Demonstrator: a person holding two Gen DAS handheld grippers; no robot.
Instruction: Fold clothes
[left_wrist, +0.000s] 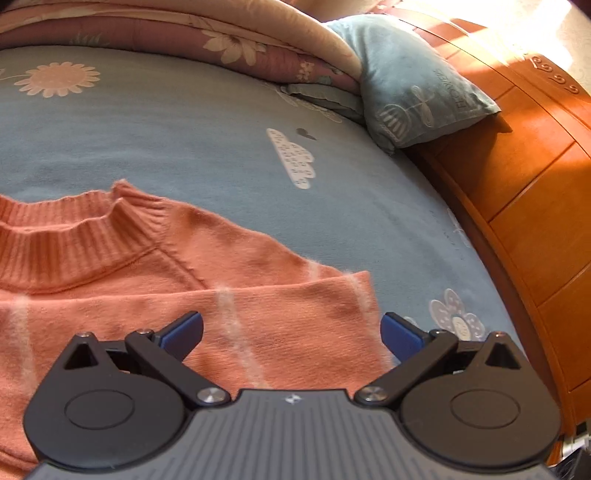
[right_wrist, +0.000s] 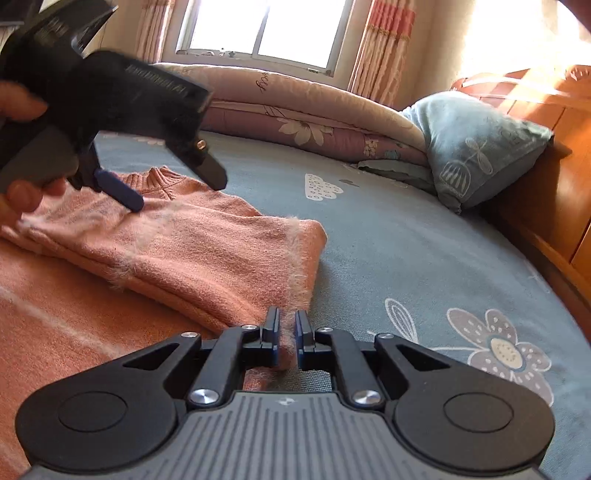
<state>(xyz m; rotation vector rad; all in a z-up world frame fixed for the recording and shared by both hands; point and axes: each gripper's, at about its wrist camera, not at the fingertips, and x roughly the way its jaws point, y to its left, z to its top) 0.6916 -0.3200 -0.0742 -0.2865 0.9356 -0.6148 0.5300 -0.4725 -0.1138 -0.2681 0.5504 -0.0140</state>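
An orange knit sweater (left_wrist: 258, 295) with pale fuzzy stripes lies on the blue bed sheet (left_wrist: 184, 140), its ribbed collar at the left and a sleeve folded across the body. My left gripper (left_wrist: 291, 328) hangs open just over that folded sleeve, blue pads wide apart and nothing between them. In the right wrist view the sweater (right_wrist: 207, 251) fills the left side, and the left gripper (right_wrist: 166, 184) is held by a hand (right_wrist: 22, 107) above the collar. My right gripper (right_wrist: 287, 328) is shut on the sweater's fuzzy edge at its near right corner.
A rolled floral quilt (right_wrist: 314, 110) runs along the far side of the bed. A blue pillow (right_wrist: 476, 147) leans on the orange wooden headboard (left_wrist: 517, 166) at the right. A window (right_wrist: 258, 29) with curtains is behind. Bare sheet (right_wrist: 388, 240) lies right of the sweater.
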